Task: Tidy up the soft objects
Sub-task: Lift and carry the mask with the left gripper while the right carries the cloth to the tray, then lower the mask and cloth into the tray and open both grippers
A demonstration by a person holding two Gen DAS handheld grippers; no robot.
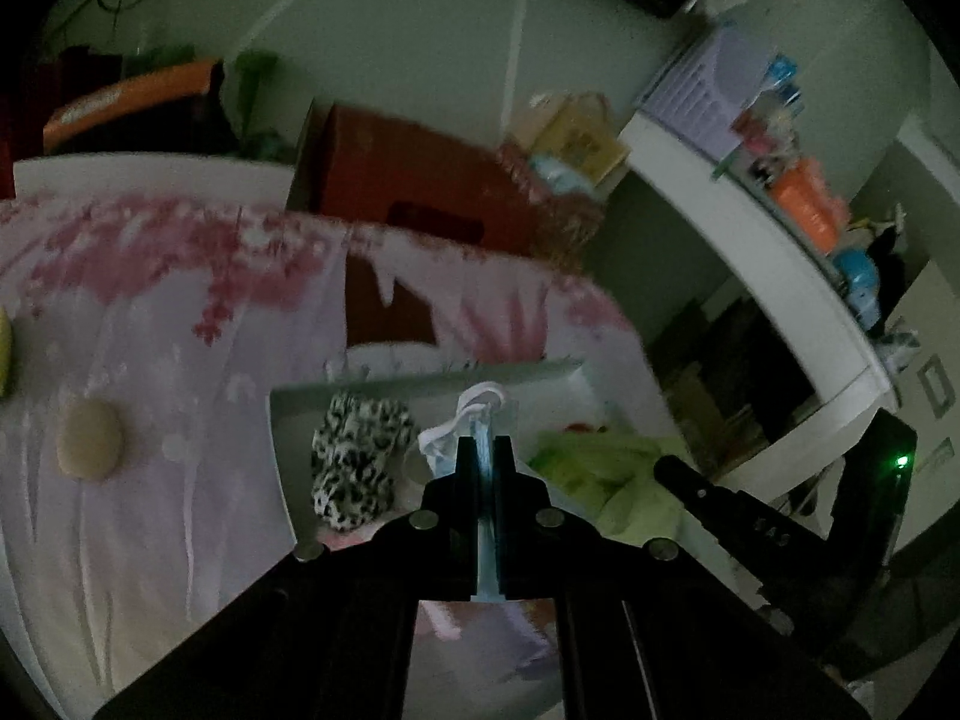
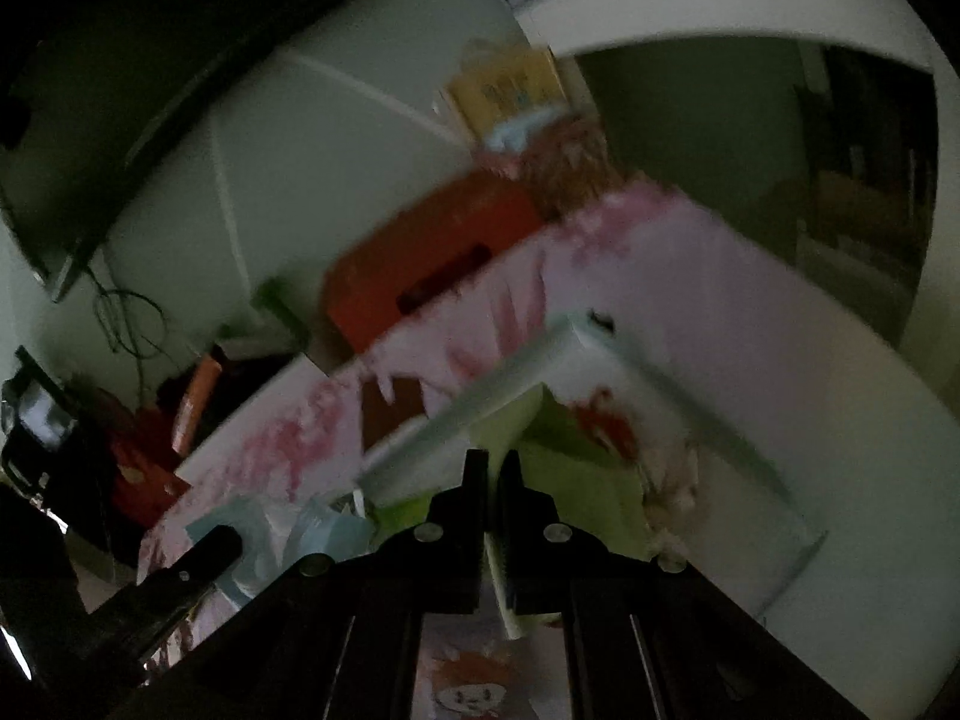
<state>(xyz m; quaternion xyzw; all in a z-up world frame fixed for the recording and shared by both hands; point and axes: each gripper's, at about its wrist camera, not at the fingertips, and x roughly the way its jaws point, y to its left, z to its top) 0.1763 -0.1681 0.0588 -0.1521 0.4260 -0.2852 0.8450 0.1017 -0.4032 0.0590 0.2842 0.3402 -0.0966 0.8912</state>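
Dim room, both views motion-blurred. Left gripper (image 1: 483, 450) clamped tight on a pale blue face mask (image 1: 485, 516); the mask runs as a narrow folded strip straight along the line of the fingers, long axis pointing away from the camera, its white ear loops (image 1: 480, 405) bunched just past the fingertips. The held mask hangs over a white shallow box (image 1: 432, 381) that sits on a bed with a pink floral sheet (image 1: 180, 312). Inside the box: a leopard-print soft piece (image 1: 354, 462) to the left of the mask, a lime green cloth (image 1: 594, 462) to the right. On the sheet left of the box, well apart from it, a beige oval pad (image 1: 90, 441); a yellow-green edge (image 1: 3, 354) is cut off at the frame border. Right gripper (image 2: 493, 468) pinched closed on a fold of the lime green cloth (image 2: 576, 480); a thin edge of the fabric runs back between the fingers, the rest spreading right into the box corner (image 2: 576, 330). Something red and white (image 2: 606, 417) lies past the green cloth, too blurred to name. An orange-red carton (image 2: 420, 252) stands beyond the bed against the wall. The left gripper's finger (image 2: 198, 564) shows at the lower left of the right wrist view, with blue mask fabric (image 2: 330, 531) beside it.
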